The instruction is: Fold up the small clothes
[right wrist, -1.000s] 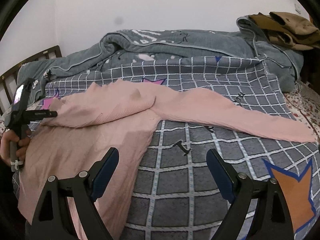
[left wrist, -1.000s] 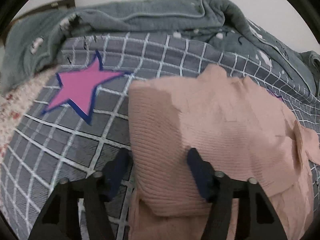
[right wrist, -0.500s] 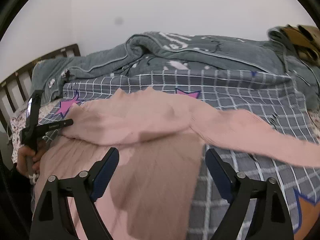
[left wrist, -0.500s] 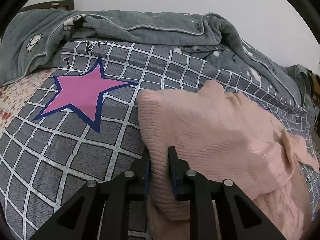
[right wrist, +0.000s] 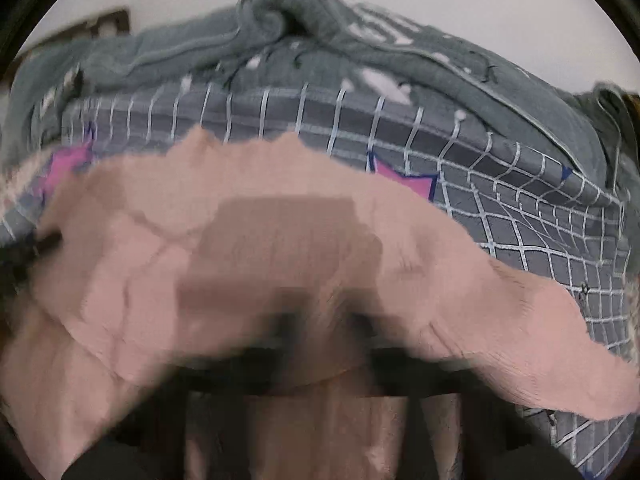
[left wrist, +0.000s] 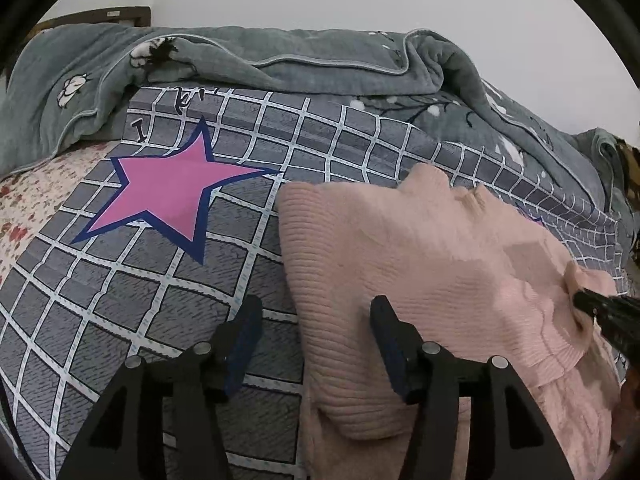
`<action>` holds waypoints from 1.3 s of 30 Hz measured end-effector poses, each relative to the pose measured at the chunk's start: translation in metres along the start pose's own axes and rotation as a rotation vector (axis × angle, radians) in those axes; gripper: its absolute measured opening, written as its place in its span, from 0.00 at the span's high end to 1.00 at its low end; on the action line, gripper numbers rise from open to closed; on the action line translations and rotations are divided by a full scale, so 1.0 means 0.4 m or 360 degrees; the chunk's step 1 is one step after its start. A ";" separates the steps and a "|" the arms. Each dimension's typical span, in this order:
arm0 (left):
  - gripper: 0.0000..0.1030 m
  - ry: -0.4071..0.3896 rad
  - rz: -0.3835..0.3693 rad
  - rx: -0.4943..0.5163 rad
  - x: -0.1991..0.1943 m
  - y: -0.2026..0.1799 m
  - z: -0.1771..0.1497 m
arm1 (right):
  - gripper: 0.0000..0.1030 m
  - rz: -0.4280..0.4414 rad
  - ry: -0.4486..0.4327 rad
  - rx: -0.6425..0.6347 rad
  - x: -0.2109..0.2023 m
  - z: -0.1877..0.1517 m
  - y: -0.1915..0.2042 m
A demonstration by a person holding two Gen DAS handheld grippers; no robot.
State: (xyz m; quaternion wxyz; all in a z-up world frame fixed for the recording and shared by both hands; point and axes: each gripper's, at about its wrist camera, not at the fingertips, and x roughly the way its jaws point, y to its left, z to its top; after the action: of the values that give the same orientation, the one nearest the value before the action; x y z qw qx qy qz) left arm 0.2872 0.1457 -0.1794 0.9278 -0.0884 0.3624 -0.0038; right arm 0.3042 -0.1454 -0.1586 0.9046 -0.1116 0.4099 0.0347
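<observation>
A pink knitted sweater lies partly folded on the bed, its ribbed folded edge toward me. My left gripper straddles that edge: one finger rests on the sheet, the other on the knit. Its jaws are opening and the pads do not press the fabric. At the right edge of the left wrist view, my right gripper pinches a raised bunch of the sweater. The right wrist view is blurred; there the sweater drapes over my right gripper, which is shut on it, its fingers mostly hidden.
The bed has a grey checked sheet with a pink star. A rumpled grey blanket runs along the far side. A floral cover shows at the left, a wooden headboard behind, brown clothes at far right.
My left gripper pinched the sweater's edge, then opened again. My right gripper, wide open before, swept left over the sweater and shut on it, lifting a bunch of fabric.
</observation>
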 end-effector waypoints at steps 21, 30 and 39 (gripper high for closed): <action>0.34 -0.0019 -0.0119 -0.0073 -0.008 0.019 0.003 | 0.64 0.0211 0.0002 0.0387 -0.023 -0.097 -0.219; 0.34 -0.0058 -0.0146 -0.0105 -0.019 0.027 0.004 | 0.97 0.0138 -0.0375 0.0294 -0.104 -0.049 -0.224; 0.34 -0.0047 -0.0143 -0.0123 -0.016 0.031 0.004 | 0.86 0.0084 -0.0068 0.0256 -0.031 -0.072 -0.231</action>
State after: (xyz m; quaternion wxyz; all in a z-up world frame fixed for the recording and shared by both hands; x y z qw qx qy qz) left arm 0.2829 0.1585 -0.1761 0.9279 -0.1402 0.3442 -0.0301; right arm 0.2892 -0.2416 -0.1518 0.9179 -0.0270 0.3950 0.0280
